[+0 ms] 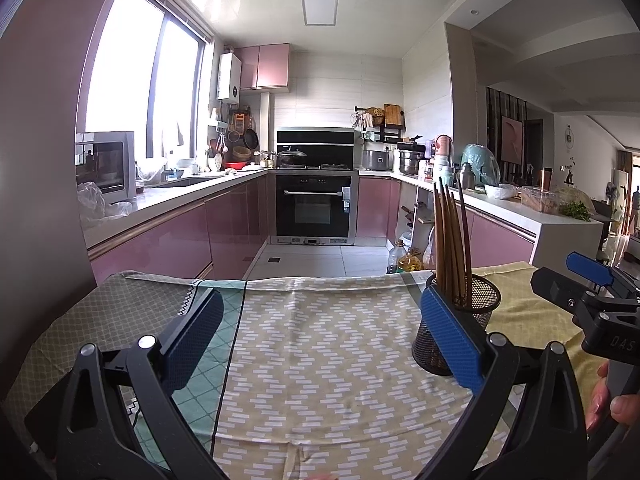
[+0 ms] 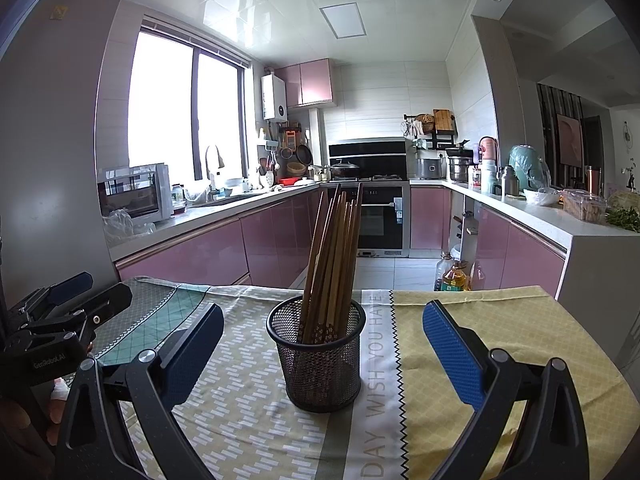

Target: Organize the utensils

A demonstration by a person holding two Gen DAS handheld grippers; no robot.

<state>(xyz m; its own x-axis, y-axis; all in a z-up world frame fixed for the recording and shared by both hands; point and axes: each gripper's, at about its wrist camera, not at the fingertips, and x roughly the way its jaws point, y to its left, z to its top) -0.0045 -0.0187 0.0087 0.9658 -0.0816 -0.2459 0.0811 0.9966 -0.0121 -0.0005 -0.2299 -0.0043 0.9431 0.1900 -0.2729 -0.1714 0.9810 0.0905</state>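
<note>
Blue-padded fingers (image 2: 452, 354) of the right gripper (image 2: 324, 344) spread wide, nothing between them but cloth and the holder beyond. Left gripper (image 1: 320, 336) likewise spread wide, jaws empty, hovering low over the patterned tablecloth (image 1: 328, 344).

Mesh holder (image 2: 317, 354) — black wire, round, upright — stands on the tablecloth, centred ahead of the right gripper, on the beige zigzag panel just beside a grey strip printed with letters. From the left camera the same holder sits off to the right, partly hidden behind that gripper's right finger pad; contact between them cannot be judged.

Chopsticks (image 2: 334, 256) — a bundle of brown wooden sticks, tips down in the holder, tops fanning out and leaning slightly. Lower ends show a pale speckled pattern through the mesh. One or two sticks are darker than the rest. Count unclear.

Each gripper appears at the edge of the other's view, black body with a blue tab; bare fingers of the person's hand (image 1: 612, 400) wrap the right handle.

Beyond the table: pink cabinets (image 2: 208, 256), an oven (image 2: 380, 216) at the far wall, a bright window (image 1: 136, 80).
</note>
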